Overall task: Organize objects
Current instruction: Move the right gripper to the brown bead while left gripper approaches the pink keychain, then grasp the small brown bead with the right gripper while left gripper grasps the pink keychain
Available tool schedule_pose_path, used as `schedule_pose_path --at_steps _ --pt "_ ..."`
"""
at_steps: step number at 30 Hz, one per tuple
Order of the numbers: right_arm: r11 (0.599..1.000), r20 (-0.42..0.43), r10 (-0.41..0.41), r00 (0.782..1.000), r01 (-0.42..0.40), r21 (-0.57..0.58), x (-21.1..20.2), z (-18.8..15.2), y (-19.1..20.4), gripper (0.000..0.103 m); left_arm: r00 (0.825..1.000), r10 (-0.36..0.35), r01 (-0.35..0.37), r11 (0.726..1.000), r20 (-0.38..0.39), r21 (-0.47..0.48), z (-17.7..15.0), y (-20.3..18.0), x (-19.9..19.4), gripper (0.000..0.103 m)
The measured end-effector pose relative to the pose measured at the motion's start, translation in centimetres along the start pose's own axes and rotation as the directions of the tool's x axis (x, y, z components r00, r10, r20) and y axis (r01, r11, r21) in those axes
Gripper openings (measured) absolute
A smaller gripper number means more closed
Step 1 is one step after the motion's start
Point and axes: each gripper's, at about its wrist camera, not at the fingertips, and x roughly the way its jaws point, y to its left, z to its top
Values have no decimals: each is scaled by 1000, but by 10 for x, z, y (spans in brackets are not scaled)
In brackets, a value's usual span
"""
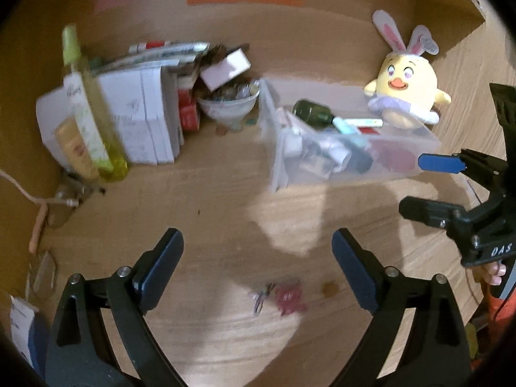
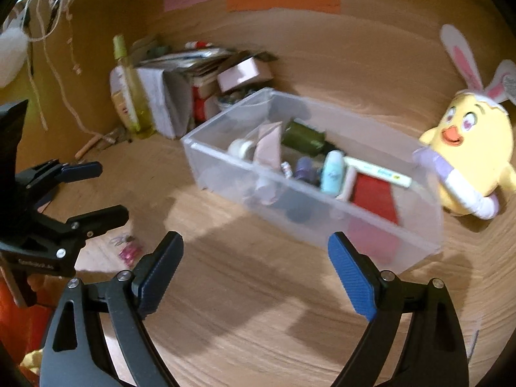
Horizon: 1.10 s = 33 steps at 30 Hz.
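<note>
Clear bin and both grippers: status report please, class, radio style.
Left gripper and right gripper open, empty. Clear bin part-filled; pink clips loose on desk. Nothing in the way.

desk (image 2: 258, 306): matt wood grain | bin (image 2: 222, 158): clear plastic | chick (image 2: 477, 142): probably plush

We look down slantwise from both wrists, near the wooden desk (image 1: 209, 193); both views share the clear bin (image 1: 403, 148) (image 2: 225, 174) at one o'clock.
</note>
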Motion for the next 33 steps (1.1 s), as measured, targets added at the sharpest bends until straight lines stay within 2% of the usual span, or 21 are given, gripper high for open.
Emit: schedule_pose_path --at_steps 8,12,15,18,22,23,28,30,33 --pt "995 -62 73 995 -77 -61 22 -19 32 87 997 -14 12 999 -70 -31 -25 15 10 94" --pt "989 -101 99 990 -109 -97 32 -26 47 68 995 -28 25 999 -98 -30 -35 18 14 94" --pt "984 -138 121 983 -137 -115 40 -31 57 58 994 -27 25 1000 -105 -19 -40 16 13 93" --pt "979 -157 129 979 -151 -135 44 -33 66 52 992 -42 41 999 -116 -11 -44 15 12 88" --pt "972 -166 139 976 -166 -166 46 -33 77 44 990 -54 54 999 -128 -8 -48 16 14 87" --pt "970 -169 139 976 -169 -177 47 -33 81 39 991 -53 53 999 -125 -4 -48 16 13 87" --pt "967 -159 126 979 -157 -202 50 -31 91 20 990 -73 72 997 -122 -7 -48 15 12 86" --pt "966 -146 108 983 -139 -218 51 -31 94 12 990 -69 70 998 -122 4 -48 11 14 83" --pt "968 -130 77 989 -105 -227 51 -31 95 12 991 -67 71 997 -120 30 -46 4 16 77"
